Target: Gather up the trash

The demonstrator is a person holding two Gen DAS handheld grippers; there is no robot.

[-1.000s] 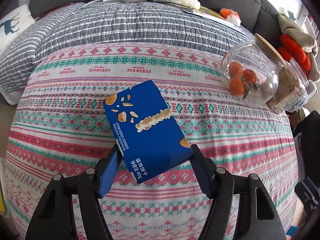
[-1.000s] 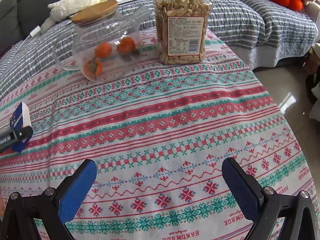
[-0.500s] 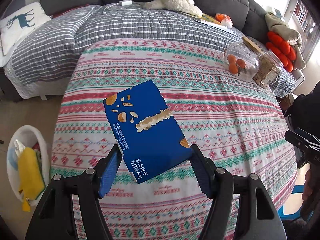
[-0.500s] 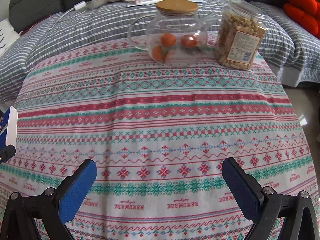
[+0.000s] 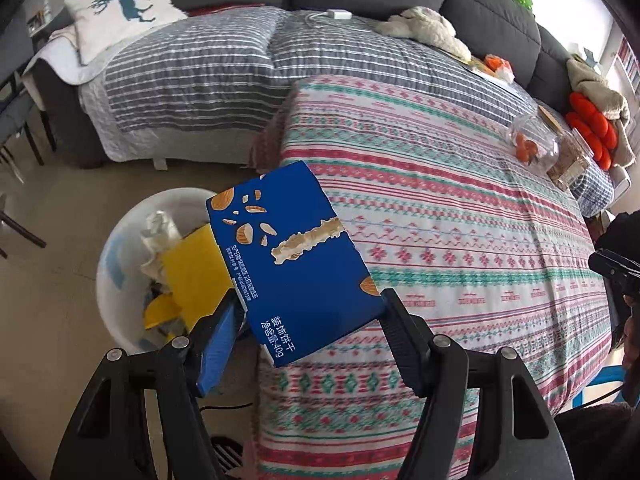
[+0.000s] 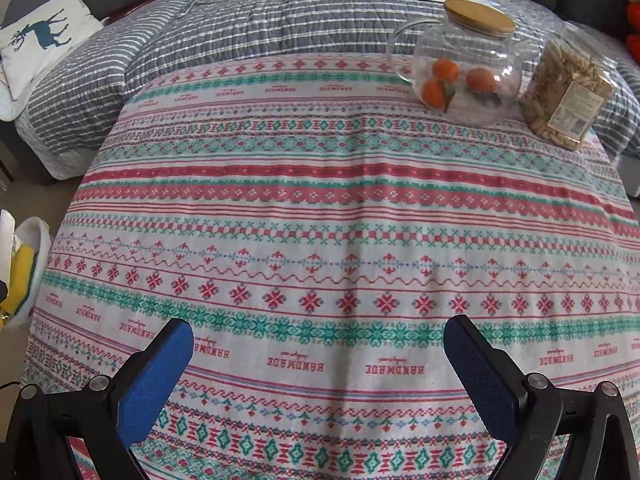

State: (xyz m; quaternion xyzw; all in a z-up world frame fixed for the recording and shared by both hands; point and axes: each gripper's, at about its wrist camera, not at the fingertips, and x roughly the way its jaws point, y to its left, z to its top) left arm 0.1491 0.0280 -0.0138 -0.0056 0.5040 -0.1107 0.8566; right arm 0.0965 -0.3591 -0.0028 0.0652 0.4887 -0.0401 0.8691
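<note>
The left gripper [image 5: 308,336] has swung away from the middle of the tabletop [image 5: 460,208] and now hangs past its left edge, carrying the blue biscuit box [image 5: 292,256] clamped by its lower end between the two pads. A second ago only patterned cloth lay under the box; now the white bin [image 5: 120,240] on the floor shows beneath and to the left of it, already holding a yellow packet [image 5: 192,268] and crumpled wrappers. The grip looks unchanged. The box seems nearly in place for dropping, though it hangs over the bin's near rim rather than its centre, so a little more travel left would likely be safer. The right gripper [image 6: 320,380] hovers over the near edge of the tabletop, jaws wide apart and empty. No other trash shows there, only the glass jar [image 6: 464,68] and the snack container [image 6: 568,96] at the far right corner.
</note>
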